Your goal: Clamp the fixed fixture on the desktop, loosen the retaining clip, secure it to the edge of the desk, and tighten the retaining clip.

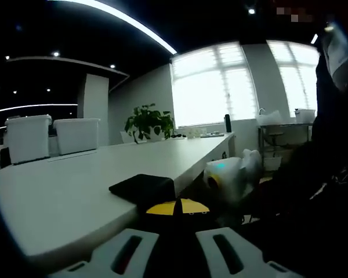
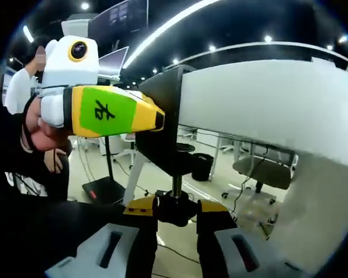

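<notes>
Between the right gripper's (image 2: pixel 175 223) closed jaws sits the black fixture's (image 2: pixel 162 124) screw knob (image 2: pixel 175 204), fixture hooked on the desk (image 2: pixel 267 104) edge; the left gripper (image 1: pixel 175 215) grips its top.

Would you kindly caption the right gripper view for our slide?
Right gripper at the screw knob beneath the black clamp on the desk edge.

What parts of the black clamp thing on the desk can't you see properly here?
- Left gripper view: the clamp under the desk edge, hidden by the desktop.
- Right gripper view: the clamp's screw knob, partly covered by the right gripper jaws.
- Right gripper view: the clamp's top plate, hidden behind the left gripper.
</notes>
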`<state>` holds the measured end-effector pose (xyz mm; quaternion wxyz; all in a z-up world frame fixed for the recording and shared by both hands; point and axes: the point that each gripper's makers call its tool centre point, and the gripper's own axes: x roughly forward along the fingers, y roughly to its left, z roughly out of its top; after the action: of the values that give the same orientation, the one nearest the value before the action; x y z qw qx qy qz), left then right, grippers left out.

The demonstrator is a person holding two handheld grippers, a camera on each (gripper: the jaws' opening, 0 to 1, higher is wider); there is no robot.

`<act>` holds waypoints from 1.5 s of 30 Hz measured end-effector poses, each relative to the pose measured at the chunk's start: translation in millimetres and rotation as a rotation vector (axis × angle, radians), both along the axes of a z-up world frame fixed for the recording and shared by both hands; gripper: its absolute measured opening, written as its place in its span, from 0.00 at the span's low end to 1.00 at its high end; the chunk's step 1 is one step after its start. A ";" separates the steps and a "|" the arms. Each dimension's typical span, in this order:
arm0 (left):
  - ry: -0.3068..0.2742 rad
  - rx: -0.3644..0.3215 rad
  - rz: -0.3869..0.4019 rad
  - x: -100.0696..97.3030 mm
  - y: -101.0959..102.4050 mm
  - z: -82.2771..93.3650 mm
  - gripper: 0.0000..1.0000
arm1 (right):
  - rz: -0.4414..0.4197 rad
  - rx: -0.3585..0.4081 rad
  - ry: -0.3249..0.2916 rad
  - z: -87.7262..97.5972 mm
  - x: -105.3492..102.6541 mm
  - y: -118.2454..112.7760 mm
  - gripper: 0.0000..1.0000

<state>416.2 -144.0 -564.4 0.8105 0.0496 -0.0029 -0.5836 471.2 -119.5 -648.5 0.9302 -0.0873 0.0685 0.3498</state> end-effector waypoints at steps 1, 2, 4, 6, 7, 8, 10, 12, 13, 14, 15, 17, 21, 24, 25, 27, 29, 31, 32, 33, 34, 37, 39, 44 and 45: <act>0.000 0.005 -0.001 0.6 0.0 -0.1 0.02 | 0.007 -0.002 0.001 0.2 1.2 -2.1 0.23; 0.002 0.009 -0.003 1.6 0.1 -0.1 0.02 | 0.038 -0.006 -0.001 0.1 0.0 -0.4 0.23; 0.003 0.016 -0.003 2.1 0.3 -1.0 0.02 | 0.069 -0.006 -0.001 -0.4 2.6 2.2 0.23; 0.003 0.017 -0.001 2.5 0.3 -1.5 0.02 | 0.080 -0.014 -0.013 -2.9 0.7 4.5 0.24; 0.007 0.016 0.002 2.9 0.3 -1.5 0.02 | 0.081 -0.006 -0.011 -2.1 0.9 5.3 0.24; 0.006 0.016 0.004 2.8 0.4 -1.5 0.02 | 0.065 0.028 0.020 -3.6 0.2 6.3 0.24; 0.007 0.018 0.008 1.5 0.3 -1.3 0.02 | 0.025 -0.002 -0.017 -2.4 3.3 2.1 0.24; 0.006 0.023 0.010 0.6 -0.1 -0.8 0.02 | -0.013 -0.020 -0.033 -1.0 3.4 -1.1 0.27; 0.007 0.025 0.012 0.8 0.0 -0.9 0.02 | -0.045 -0.025 -0.039 0.2 5.8 -4.4 0.30; 0.007 0.025 0.014 0.8 0.2 -1.2 0.02 | -0.082 -0.018 -0.039 0.9 6.3 -7.7 0.32; 0.010 0.021 0.017 0.9 0.5 -1.6 0.02 | -0.111 -0.024 -0.042 1.3 3.1 -12.1 0.34; 0.015 0.012 0.022 1.0 1.3 -1.9 0.02 | -0.193 -0.035 -0.060 1.8 -1.7 -19.2 0.37; 0.025 0.008 0.028 0.1 1.2 -1.6 0.02 | -0.331 -0.015 -0.031 -7.3 -11.0 -16.4 0.44; 0.016 0.037 0.043 -1.8 1.9 -2.6 0.02 | -0.411 0.054 -0.020 -3.1 -13.8 -7.1 0.53; 0.021 0.035 0.046 -1.4 2.1 -2.5 0.02 | -0.422 0.051 -0.030 -0.8 -13.7 -6.0 0.57; 0.025 0.032 0.050 -1.6 2.4 -2.8 0.02 | -0.470 0.061 -0.038 1.8 -11.9 -4.8 0.59; 0.020 0.038 0.054 -1.7 3.5 -3.9 0.02 | -0.523 0.083 -0.029 3.1 -9.1 -8.5 0.56; 0.019 0.038 0.058 -1.4 4.6 -4.1 0.02 | -0.576 0.093 -0.022 3.9 -5.1 -13.9 0.53; 0.019 0.034 0.059 -2.5 4.5 -3.7 0.02 | -0.586 0.106 -0.017 3.6 -3.9 -14.3 0.50; 0.019 0.031 0.060 -2.9 4.4 -3.4 0.02 | -0.591 0.105 -0.014 2.9 -3.0 -14.1 0.44; 0.022 0.028 0.060 -3.0 4.5 -3.3 0.02 | -0.593 0.105 -0.012 2.3 -2.6 -12.6 0.38; 0.020 0.028 0.059 -1.2 5.8 -4.0 0.02 | -0.601 0.104 -0.011 3.9 -3.5 -9.2 0.26; 0.022 0.027 0.058 -0.4 6.5 -3.7 0.02 | -0.600 0.108 -0.005 4.6 -3.3 -13.2 0.23; 0.026 0.018 0.047 1.2 6.9 -4.1 0.02 | -0.510 0.034 -0.014 5.7 -5.7 -15.4 0.22; 0.027 0.017 0.045 1.5 6.7 -4.1 0.02 | -0.474 0.026 -0.016 5.5 -5.9 -14.9 0.21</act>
<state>417.7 -137.3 -568.5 0.8229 0.0486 0.0141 -0.5660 465.4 -134.4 -642.9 0.9880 -0.0594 0.0750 0.1216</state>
